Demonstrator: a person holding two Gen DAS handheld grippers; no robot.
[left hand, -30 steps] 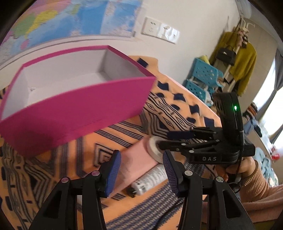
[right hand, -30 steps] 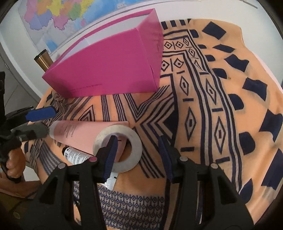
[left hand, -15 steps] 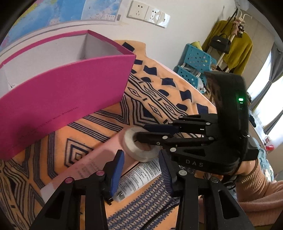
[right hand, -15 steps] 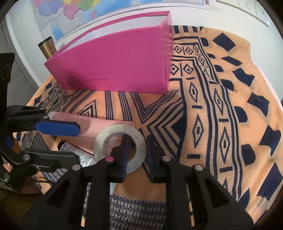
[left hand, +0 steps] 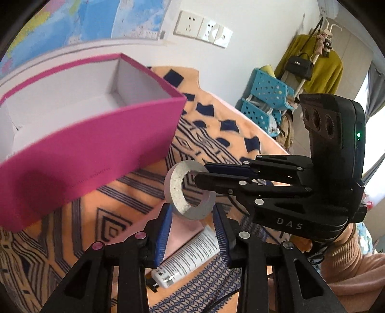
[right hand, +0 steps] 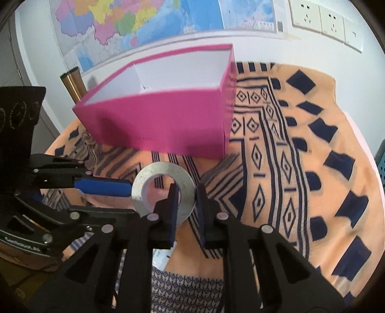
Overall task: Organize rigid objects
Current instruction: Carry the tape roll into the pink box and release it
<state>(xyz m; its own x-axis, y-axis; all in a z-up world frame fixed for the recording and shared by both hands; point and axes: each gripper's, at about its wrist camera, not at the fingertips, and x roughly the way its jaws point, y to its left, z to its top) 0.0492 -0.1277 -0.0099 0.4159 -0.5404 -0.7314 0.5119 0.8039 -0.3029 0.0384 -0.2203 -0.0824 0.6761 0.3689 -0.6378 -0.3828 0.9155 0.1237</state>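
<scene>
- The left tool (left hand: 192, 211) has just been closing its jaws. A pink tube (left hand: 182, 226) lies between the blue pads, and they look clenched on its sides.
- A white printed tube (left hand: 190, 250) lies on the desk just beside the pink one, towards the left tool's right finger.
- The right tool (right hand: 187, 192) is clenched on a grey tape roll (right hand: 144, 190). One finger passes through the hole and the other sits outside the ring, so they pinch its wall.
- The roll hangs tilted, clear of the orange and navy patterned cloth (right hand: 300, 144) that covers the desk, above the pink tube.
- A peach knitted sleeve (left hand: 349, 260) shows behind the right tool.
- Farther along the cloth stands an open magenta box (right hand: 168, 120) with a white inside. It is apart from both tools.
- A brass-coloured cylinder (right hand: 73, 83) stands upright behind the box's left corner.
- On the wall beyond are a coloured map (right hand: 144, 24) and a row of white sockets (right hand: 320, 16).
- Off to the right, past the desk, are blue perforated baskets (left hand: 267, 96), a mustard coat (left hand: 320, 69) and a black handbag (left hand: 299, 65) hanging on a rack.
</scene>
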